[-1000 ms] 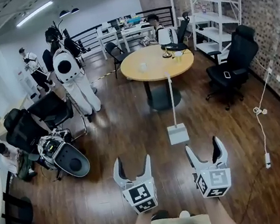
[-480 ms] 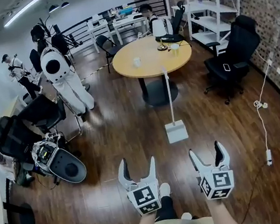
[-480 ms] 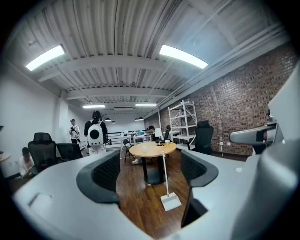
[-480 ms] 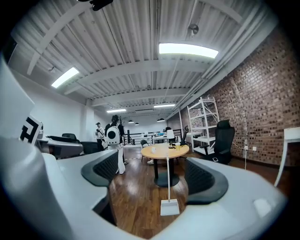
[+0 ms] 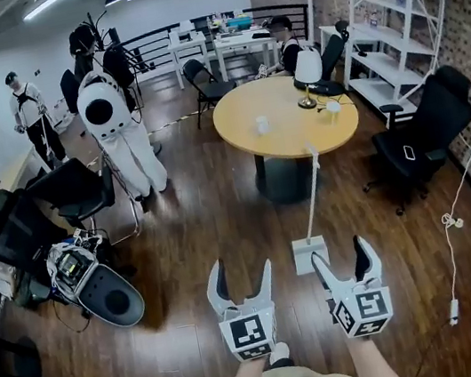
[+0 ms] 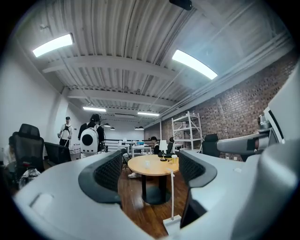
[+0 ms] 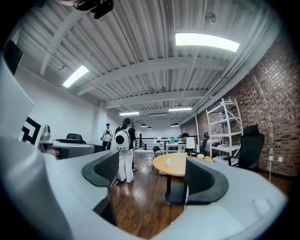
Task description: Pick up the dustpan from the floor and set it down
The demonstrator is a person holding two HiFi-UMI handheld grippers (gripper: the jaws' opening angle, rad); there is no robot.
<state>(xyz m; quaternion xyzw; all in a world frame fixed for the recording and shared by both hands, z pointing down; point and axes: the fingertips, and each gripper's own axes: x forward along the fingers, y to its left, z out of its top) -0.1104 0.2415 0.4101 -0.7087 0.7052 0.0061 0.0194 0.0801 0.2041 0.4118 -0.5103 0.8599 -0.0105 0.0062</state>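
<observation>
The dustpan [image 5: 304,250] is white and stands on the dark wooden floor [image 5: 206,224]. Its flat pan rests on the boards, and its long thin handle rises, a little tilted, toward the round tabletop [image 5: 283,125]. In the head view the pan lies just in front of the 2 claws, nearer to the right one, and no claw touches it.

The left claw [image 5: 241,269] has its jaws wide apart and nothing is between the pads. In the left gripper view the dustpan [image 6: 172,219] shows low and to the right, ahead of the jaws on the floor and partly behind the right jaw. The right claw [image 5: 340,251] also has its jaws wide, though they are closing a little, and only open floor is between them. Both claws point level, side by side, and each carries its cube with square markers.

The round tabletop is yellow and stands on 1 dark central foot. On it are a small white cup [image 5: 262,123] and a lamp [image 5: 306,71] with a white shade. A black office chair [image 5: 428,126] stands to the right of it, near a white shelf [image 5: 394,24] against the brick wall. A white cable [image 5: 453,212] lies on the floor at the right. At the left, a person [image 5: 123,140] in white clothes with a round white backpack stands with the back to the camera, and another person [image 5: 28,107] stands farther away.
</observation>
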